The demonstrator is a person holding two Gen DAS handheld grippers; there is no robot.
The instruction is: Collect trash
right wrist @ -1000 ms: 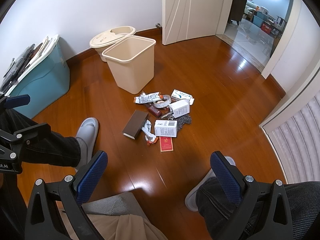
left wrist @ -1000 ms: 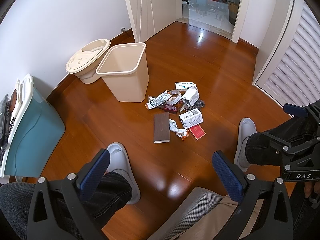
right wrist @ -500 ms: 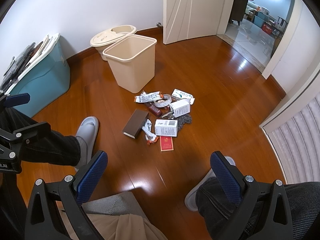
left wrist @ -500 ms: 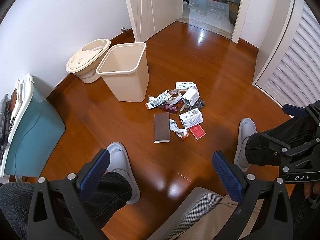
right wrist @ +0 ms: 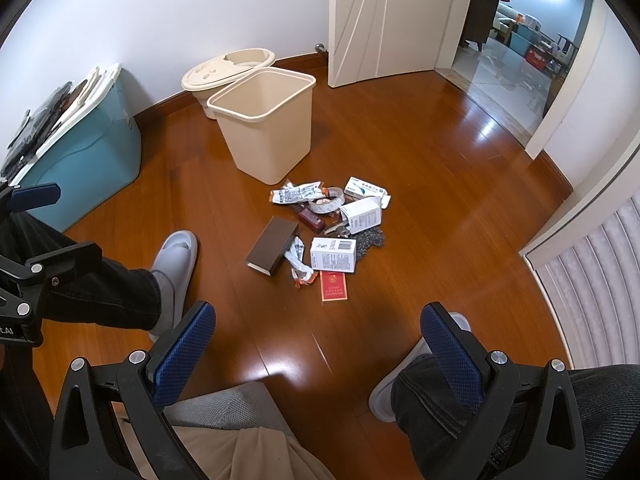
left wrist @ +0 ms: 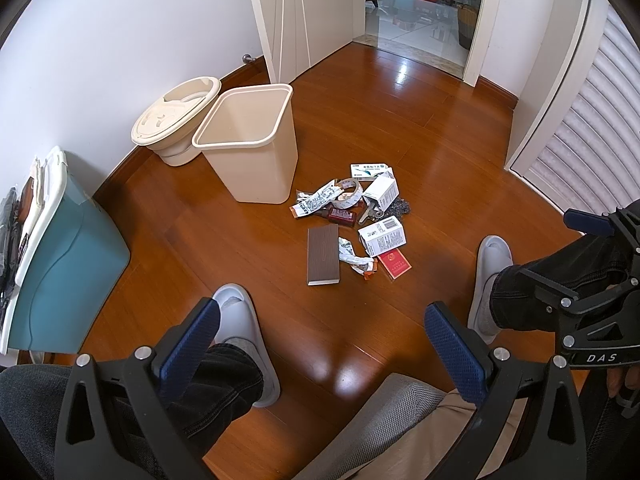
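A pile of trash lies on the wooden floor: a brown box (left wrist: 323, 255) (right wrist: 273, 250), white cartons (left wrist: 382, 236) (right wrist: 333, 254), a red packet (left wrist: 394, 264) (right wrist: 333, 286), crumpled wrappers (left wrist: 320, 201) and a tape roll (right wrist: 329, 200). An empty beige bin (left wrist: 250, 141) (right wrist: 267, 128) stands upright just behind the pile. My left gripper (left wrist: 320, 334) is open and empty, held high and well short of the pile. My right gripper (right wrist: 318, 332) is open and empty too, also above the floor near my knees.
A beige lidded pot (left wrist: 176, 122) stands by the wall behind the bin. A teal storage box (left wrist: 60, 264) (right wrist: 86, 152) sits at the left. My slippered feet (left wrist: 240, 320) (left wrist: 492, 280) flank the space before the pile. An open doorway (left wrist: 420, 4) lies beyond.
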